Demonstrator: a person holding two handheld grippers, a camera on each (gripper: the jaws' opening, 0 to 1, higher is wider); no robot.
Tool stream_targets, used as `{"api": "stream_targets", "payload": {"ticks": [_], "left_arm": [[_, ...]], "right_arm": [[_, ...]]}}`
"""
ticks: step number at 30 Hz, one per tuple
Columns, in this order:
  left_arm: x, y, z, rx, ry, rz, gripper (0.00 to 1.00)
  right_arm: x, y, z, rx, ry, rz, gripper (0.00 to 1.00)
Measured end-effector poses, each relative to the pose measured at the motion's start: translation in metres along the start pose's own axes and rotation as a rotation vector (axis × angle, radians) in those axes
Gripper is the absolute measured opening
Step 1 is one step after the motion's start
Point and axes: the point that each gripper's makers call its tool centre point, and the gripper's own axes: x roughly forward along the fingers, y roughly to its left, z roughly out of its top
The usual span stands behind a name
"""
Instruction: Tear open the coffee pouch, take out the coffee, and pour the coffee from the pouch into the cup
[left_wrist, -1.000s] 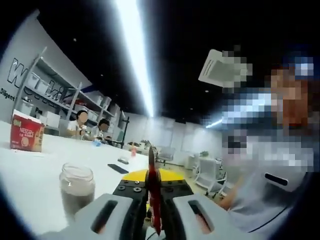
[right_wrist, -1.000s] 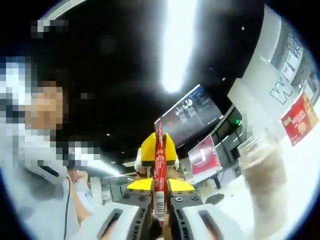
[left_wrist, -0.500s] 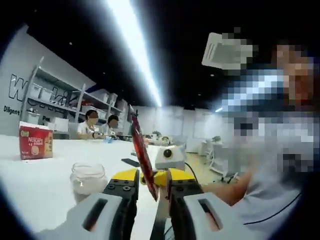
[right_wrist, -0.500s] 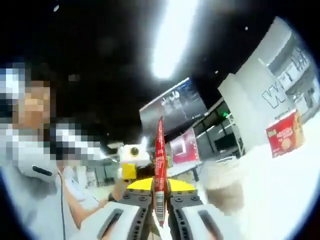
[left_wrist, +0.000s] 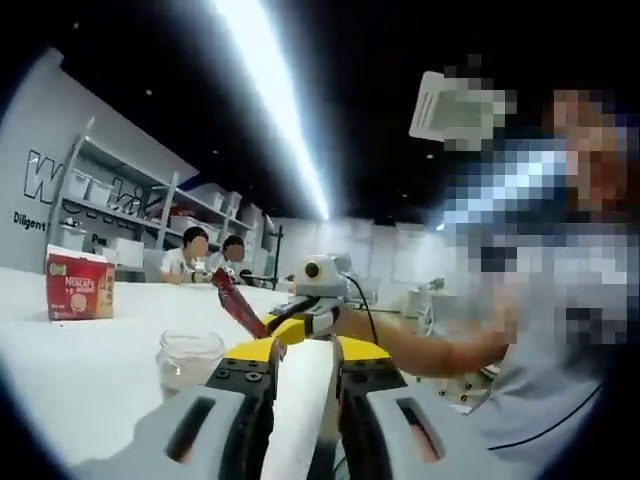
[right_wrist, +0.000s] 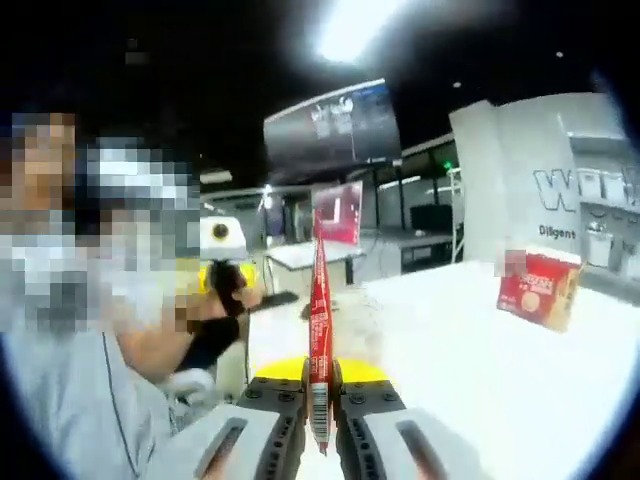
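In the right gripper view the right gripper (right_wrist: 320, 400) has its fingers (right_wrist: 291, 400) closed on the lower end of the coffee pouch (right_wrist: 320, 330), a narrow red stick sachet seen edge-on, standing upright toward 12 o'clock with pale print near its clamped end and a pointed top. At 9 o'clock from it the left gripper (right_wrist: 225, 275) shows in the person's hand (right_wrist: 215, 320), well apart from the pouch. At 3 o'clock a red Nescafé box (right_wrist: 538, 288) stands on the white counter (right_wrist: 480, 350). In the left gripper view the left gripper (left_wrist: 303, 385) has its fingers (left_wrist: 255, 385) parted, with nothing between them. Just beyond them, toward 12 o'clock, the right gripper (left_wrist: 290, 325) holds the red pouch (left_wrist: 236, 303) tilted toward 10 o'clock, raised above the counter (left_wrist: 90, 370). A clear glass cup (left_wrist: 189, 358) stands on the counter at 9 o'clock from the fingers, below and left of the pouch. The box (left_wrist: 79, 287) stands farther out at 9 o'clock.
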Motion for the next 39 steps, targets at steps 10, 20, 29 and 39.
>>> {"api": "stream_targets", "payload": {"ticks": [10, 20, 29, 39], "left_arm": [[-0.003, 0.005, -0.003, 0.004, 0.018, 0.012, 0.23], [-0.005, 0.009, 0.000, 0.002, 0.002, 0.016, 0.23], [-0.008, 0.010, 0.001, 0.005, -0.001, 0.019, 0.22], [-0.012, 0.011, 0.003, 0.013, -0.010, 0.019, 0.22]], "right_arm": [[-0.002, -0.018, -0.002, -0.078, 0.264, -0.005, 0.09], [-0.005, -0.020, 0.004, -0.113, 0.479, 0.026, 0.09], [0.000, -0.022, 0.011, -0.152, 0.603, 0.057, 0.09], [0.001, -0.026, 0.011, -0.182, 0.755, 0.076, 0.09]]}}
